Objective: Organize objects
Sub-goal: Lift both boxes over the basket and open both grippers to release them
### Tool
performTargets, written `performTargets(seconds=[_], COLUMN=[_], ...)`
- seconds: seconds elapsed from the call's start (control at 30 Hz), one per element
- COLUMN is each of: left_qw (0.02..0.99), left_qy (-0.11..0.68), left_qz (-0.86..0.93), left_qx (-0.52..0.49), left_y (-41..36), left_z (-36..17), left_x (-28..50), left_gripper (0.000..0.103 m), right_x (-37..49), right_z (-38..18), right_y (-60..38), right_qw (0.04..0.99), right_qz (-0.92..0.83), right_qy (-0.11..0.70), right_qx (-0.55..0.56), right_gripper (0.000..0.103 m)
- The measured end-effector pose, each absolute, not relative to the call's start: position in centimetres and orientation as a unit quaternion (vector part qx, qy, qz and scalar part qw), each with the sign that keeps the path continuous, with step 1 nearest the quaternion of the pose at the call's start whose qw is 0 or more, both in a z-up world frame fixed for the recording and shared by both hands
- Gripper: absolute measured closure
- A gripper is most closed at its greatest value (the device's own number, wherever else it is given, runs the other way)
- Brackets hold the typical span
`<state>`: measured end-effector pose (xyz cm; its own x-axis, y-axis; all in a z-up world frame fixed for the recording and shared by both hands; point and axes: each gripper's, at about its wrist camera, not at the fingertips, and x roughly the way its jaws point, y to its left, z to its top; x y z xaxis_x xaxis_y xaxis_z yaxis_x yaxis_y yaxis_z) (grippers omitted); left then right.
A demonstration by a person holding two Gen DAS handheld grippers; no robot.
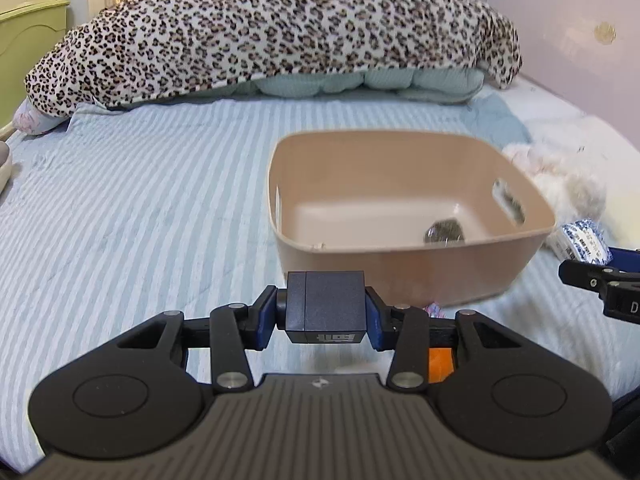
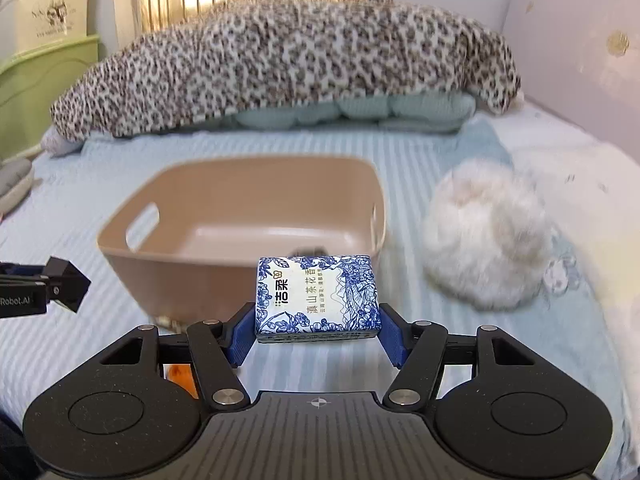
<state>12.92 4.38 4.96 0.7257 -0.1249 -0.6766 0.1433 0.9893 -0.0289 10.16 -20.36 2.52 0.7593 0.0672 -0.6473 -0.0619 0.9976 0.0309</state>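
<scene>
My left gripper (image 1: 326, 312) is shut on a dark grey box (image 1: 326, 306) and holds it above the striped bed, just in front of the tan plastic bin (image 1: 404, 264). A small dark grey object (image 1: 444, 232) lies in the bin. My right gripper (image 2: 318, 328) is shut on a blue-and-white tissue pack (image 2: 318, 298), held in front of the bin's (image 2: 200, 276) right corner. The tissue pack also shows in the left wrist view (image 1: 582, 242), right of the bin. The left gripper with its box shows at the left edge of the right wrist view (image 2: 64, 282).
A fluffy white plush (image 2: 488, 240) lies right of the bin. A leopard-print blanket (image 1: 272, 36) over a pale green quilt (image 1: 368, 82) fills the back of the bed. A green cabinet (image 2: 44, 88) stands at the left. A small patterned item (image 1: 434, 310) lies by the bin's near wall.
</scene>
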Motion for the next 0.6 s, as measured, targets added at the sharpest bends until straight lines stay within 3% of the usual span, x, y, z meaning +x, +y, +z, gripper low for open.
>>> performTargets(seconds=[0.33,0.6], left_qw=[0.947,0.949], left_qy=[0.313,0.298], left_qz=[-0.07,-0.078], left_qx=[0.034,0.063], left_y=[3.2,0.2], left_z=[8.2,8.5], left_x=[15.0,17.9], left_gripper=[0.057,0.057], right_x=[12.2,15.6], right_z=[6.3,5.4], right_y=[-19.4,-17.5], right_qw=[0.956,0.956], right_qz=[0.048,0.061], right_qy=[0.289,0.286], right_qx=[-0.011,-0.011], right_gripper=[0.043,0.043])
